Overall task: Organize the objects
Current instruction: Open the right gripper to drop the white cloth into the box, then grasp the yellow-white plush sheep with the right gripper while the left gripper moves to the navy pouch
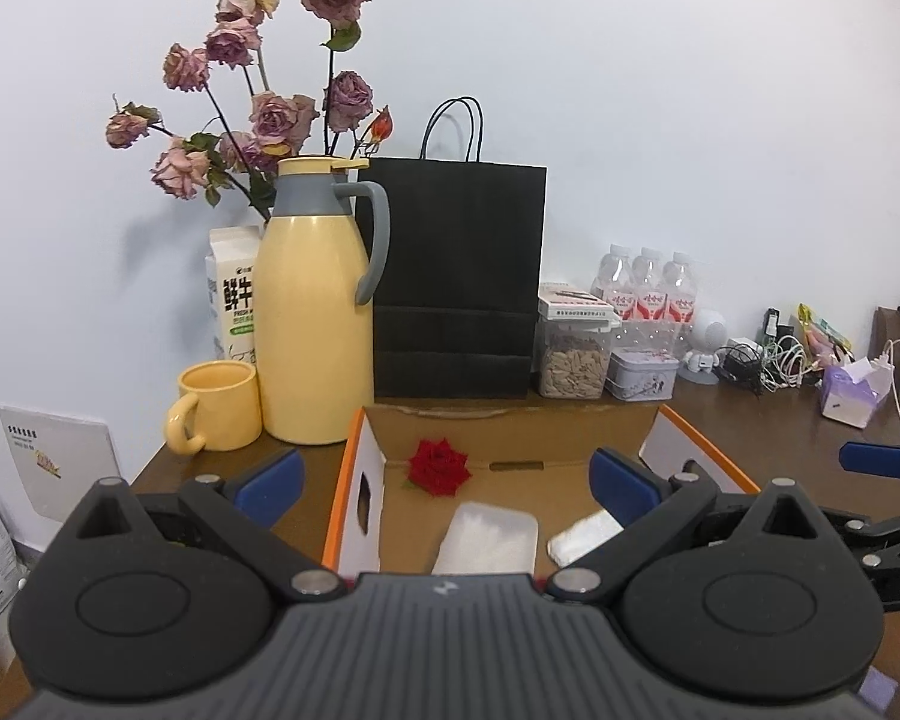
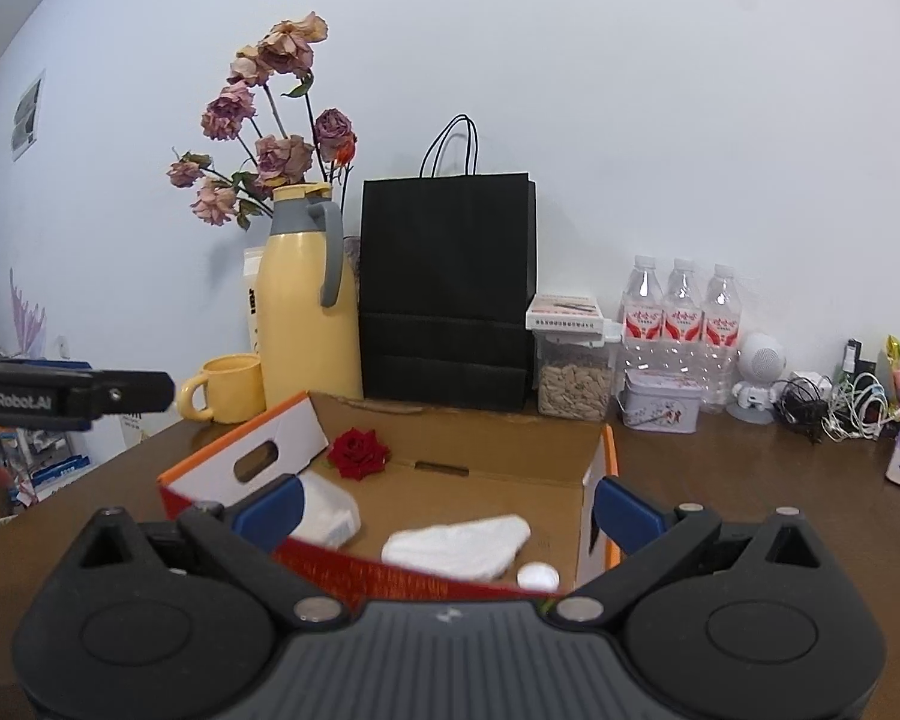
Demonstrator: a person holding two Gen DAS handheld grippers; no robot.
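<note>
An open cardboard box (image 1: 363, 456) with orange-edged white flaps sits on the brown table; it also shows in the right wrist view (image 2: 594, 480). Inside lie a red rose (image 1: 438, 467) (image 2: 359, 453), a clear plastic case (image 1: 489, 537) (image 2: 330, 507), a white cloth (image 2: 459, 546) and a small white round lid (image 2: 537, 576). My left gripper (image 1: 447, 480) is open and empty above the box's near side. My right gripper (image 2: 447, 504) is open and empty over the box's front wall.
Behind the box stand a yellow thermos jug (image 1: 315, 306), a yellow mug (image 1: 216, 414), a milk carton (image 1: 231, 294), dried roses (image 1: 270, 114), a black paper bag (image 1: 456, 282), a seed jar (image 1: 573, 354), a tin (image 1: 642, 372), water bottles (image 1: 645, 285), a toy robot (image 1: 705, 342), cables (image 1: 768, 363) and tissues (image 1: 855, 387).
</note>
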